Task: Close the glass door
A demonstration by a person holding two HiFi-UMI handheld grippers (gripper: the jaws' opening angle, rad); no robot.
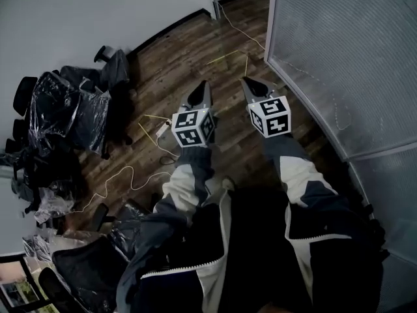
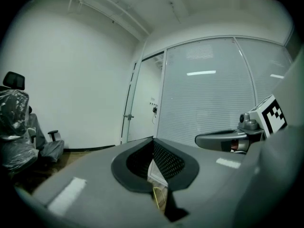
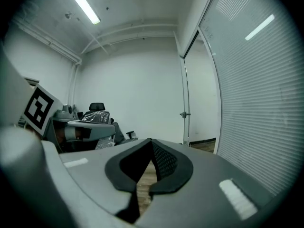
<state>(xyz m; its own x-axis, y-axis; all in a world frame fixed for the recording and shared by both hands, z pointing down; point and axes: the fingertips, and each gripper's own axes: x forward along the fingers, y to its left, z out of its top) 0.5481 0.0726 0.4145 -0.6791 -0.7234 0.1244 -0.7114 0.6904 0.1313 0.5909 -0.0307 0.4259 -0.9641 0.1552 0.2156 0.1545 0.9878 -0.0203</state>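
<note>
Since left gripper [image 1: 201, 89] and right gripper [image 1: 251, 83] both clamped tight, empty, and glass door [image 3: 184, 99] well ahead, slightly right of right tips: approach first, part jaws near handle [image 3: 185, 114], grip squarely, swing steady.

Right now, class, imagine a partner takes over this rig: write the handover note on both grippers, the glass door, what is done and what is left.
Left gripper: shut, empty.
Right gripper: shut, empty.
Glass door: stands open ahead, at the end of the frosted glass wall. Its handle is in view, and neither gripper touches the door.
Done: nothing on the door yet.
Left: walk up, mind the white cable on the floor, take or push the door near the handle and swing it shut.
</note>
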